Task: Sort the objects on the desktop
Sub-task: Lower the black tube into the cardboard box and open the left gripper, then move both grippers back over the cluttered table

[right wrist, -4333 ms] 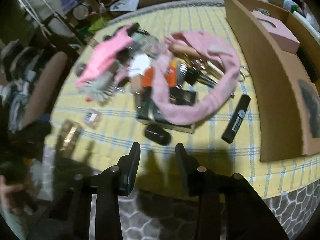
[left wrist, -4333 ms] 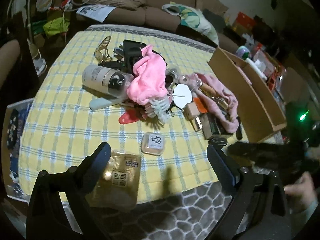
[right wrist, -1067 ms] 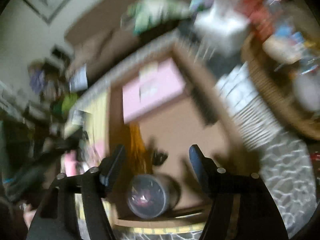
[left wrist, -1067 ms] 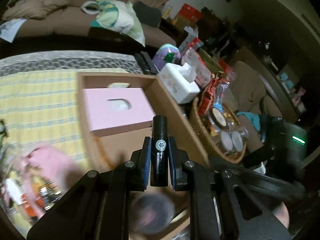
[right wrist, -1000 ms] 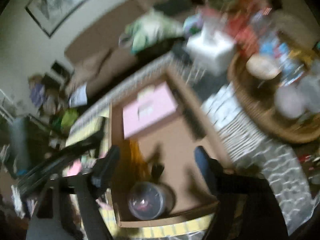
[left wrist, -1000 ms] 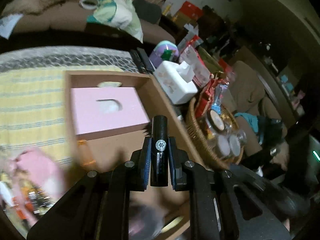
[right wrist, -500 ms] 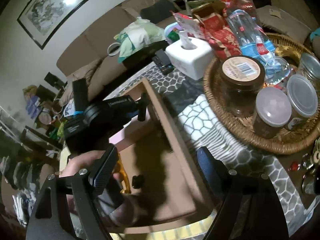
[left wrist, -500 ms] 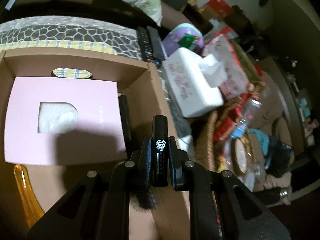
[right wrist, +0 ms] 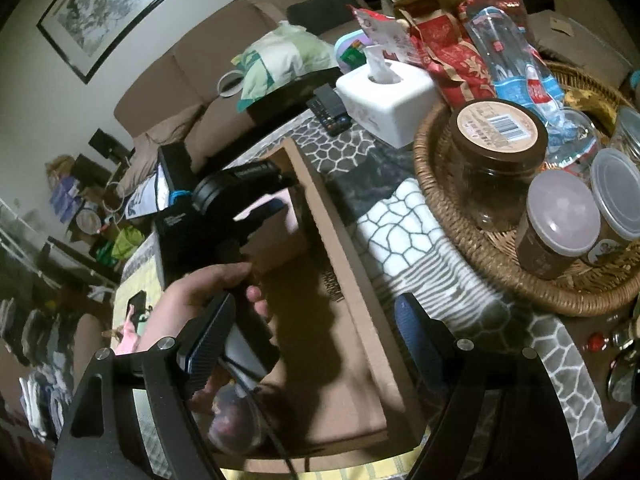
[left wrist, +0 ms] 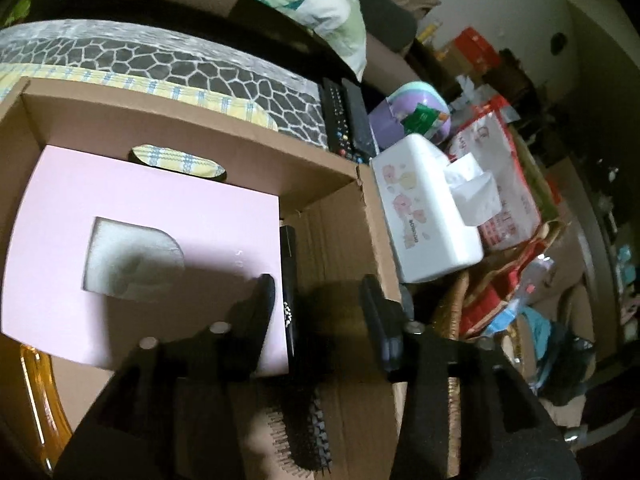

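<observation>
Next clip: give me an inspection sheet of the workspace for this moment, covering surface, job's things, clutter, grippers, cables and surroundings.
Surface: table under a grey patterned cloth with a yellow checked cloth on top.
Job's things: cardboard box holds a pink box, a black tube lying beside it, a hairbrush and an amber item.
Clutter: white tissue box, remotes, wicker basket with jars.
Grippers: left gripper opening, pads clear of the tube, over the box; right gripper open, nothing between its pads.
Cables: a dark cable runs from the left handle.
Surroundings: brown sofa, framed picture.
</observation>
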### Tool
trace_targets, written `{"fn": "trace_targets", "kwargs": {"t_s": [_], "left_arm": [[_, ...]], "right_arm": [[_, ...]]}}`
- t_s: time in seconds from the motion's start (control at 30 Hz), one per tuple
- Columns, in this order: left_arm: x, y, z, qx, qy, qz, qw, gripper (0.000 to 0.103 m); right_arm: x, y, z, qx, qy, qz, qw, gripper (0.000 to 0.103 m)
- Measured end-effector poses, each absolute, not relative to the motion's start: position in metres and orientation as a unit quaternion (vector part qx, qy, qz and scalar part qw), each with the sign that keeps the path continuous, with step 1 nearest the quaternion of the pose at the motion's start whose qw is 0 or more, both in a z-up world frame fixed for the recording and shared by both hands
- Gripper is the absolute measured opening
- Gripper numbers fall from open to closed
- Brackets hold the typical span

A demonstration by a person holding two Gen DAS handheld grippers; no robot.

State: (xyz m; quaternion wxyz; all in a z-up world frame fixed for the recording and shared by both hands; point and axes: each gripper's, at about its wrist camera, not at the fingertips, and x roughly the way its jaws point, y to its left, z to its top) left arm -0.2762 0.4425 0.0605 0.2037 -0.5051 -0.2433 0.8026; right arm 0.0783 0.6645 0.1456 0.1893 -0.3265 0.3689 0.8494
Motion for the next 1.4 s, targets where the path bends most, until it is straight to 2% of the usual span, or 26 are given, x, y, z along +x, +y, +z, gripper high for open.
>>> {"fn": "trace_targets", "kwargs": {"t_s": [0.07, 0.13, 0.2, 0.23, 0.3, 0.5, 0.7, 1.0, 1.4], "left_arm": [[-0.273, 0.43, 0.073, -0.503, -0.246, 0.802, 0.209, 0.044], [-0.268, 0.417, 0.086, -0.496, -0.241, 0.806, 0.217, 0.057], [-0.257, 0.398, 0.106, -0.482, -0.223, 0.816, 0.227, 0.062], [-0.252, 0.391, 0.114, -0.477, -0.212, 0.821, 0.232, 0.073], [-0.236, 0.374, 0.129, -0.471, -0.18, 0.83, 0.239, 0.083], [-0.19, 0.337, 0.146, -0.466, -0.127, 0.841, 0.244, 0.094], [-0.15, 0.3, 0.159, -0.461, -0.11, 0.846, 0.245, 0.099], [-0.096, 0.242, 0.177, -0.453, -0.09, 0.859, 0.223, 0.099], [-0.038, 0.18, 0.165, -0.465, -0.072, 0.857, 0.209, 0.099]], "right_arm": [[0.08, 0.664, 0.148, -0.325, 0.367, 0.85, 0.192, 0.085], [0.081, 0.665, 0.149, -0.326, 0.364, 0.85, 0.194, 0.085], [0.082, 0.664, 0.151, -0.325, 0.363, 0.852, 0.193, 0.085], [0.082, 0.663, 0.153, -0.323, 0.362, 0.853, 0.192, 0.085], [0.079, 0.656, 0.157, -0.324, 0.353, 0.858, 0.184, 0.085], [0.055, 0.623, 0.161, -0.35, 0.304, 0.869, 0.173, 0.085], [0.047, 0.605, 0.16, -0.361, 0.277, 0.871, 0.184, 0.085], [0.043, 0.575, 0.171, -0.358, 0.226, 0.885, 0.193, 0.085], [0.047, 0.524, 0.167, -0.364, 0.213, 0.892, 0.166, 0.086]]}}
